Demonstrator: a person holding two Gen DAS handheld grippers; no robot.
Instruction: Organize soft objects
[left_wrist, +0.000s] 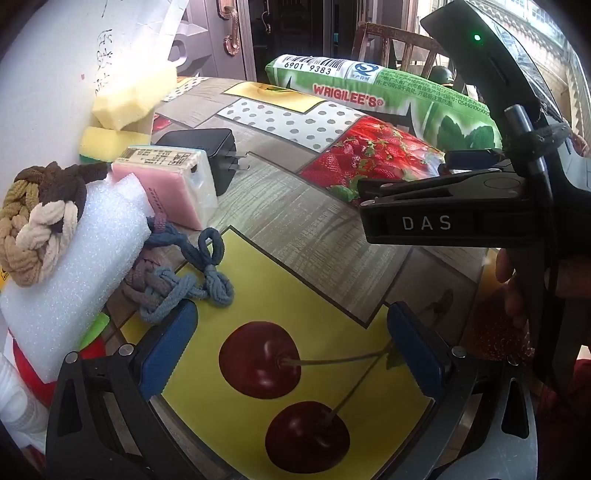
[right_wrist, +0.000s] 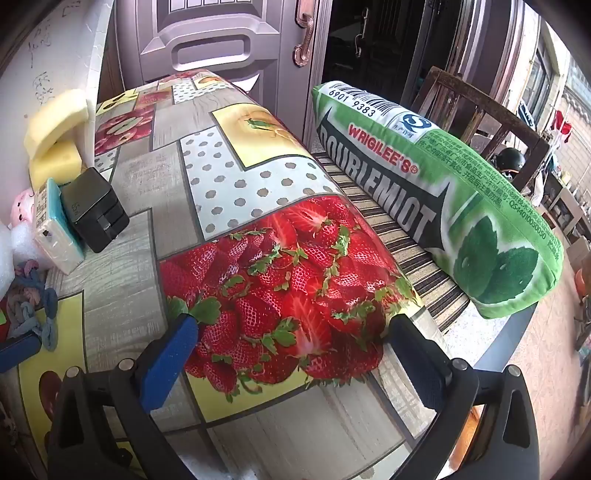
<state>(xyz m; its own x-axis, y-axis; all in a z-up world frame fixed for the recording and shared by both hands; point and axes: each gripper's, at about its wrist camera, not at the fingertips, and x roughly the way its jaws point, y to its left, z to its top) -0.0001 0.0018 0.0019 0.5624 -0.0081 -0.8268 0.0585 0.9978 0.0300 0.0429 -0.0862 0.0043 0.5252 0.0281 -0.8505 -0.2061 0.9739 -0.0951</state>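
**A:** Both tools hang over a fruit-print tabletop (right_wrist: 229, 177) with the sorting seemingly not yet begun. What is the biggest soft thing in view?

**B:** The green mint-pack pillow (right_wrist: 461, 206), lying past the tabletop's far edge on a striped seat (right_wrist: 402, 236). Neither tool touches it.

**A:** And on the tabletop itself?

**B:** Everything is bunched along the wall side. A white foam block (left_wrist: 85, 266) is the largest piece, with a cluster of brown and beige hair ties (left_wrist: 37, 221) resting on top. Behind it sit yellow sponges (left_wrist: 129, 99), then a pink wrapped pack (left_wrist: 173, 188) touching a black plug adapter (left_wrist: 207, 155). A tangle of blue and grey hair ties (left_wrist: 188, 280) lies just beside the foam.

**A:** Any bin or basket to receive them?

**B:** None shows in either view, so where the items belong cannot be told.

**A:** The tools?

**B:** The left tool (left_wrist: 291, 350) is spread wide and holds nothing, its left pad near the blue ties. The right tool (right_wrist: 295, 354) is equally wide and empty, above the strawberry print.

**A:** So what remains?

**B:** By the look of it, nearly everything; the loose ties seem the nearest pick.
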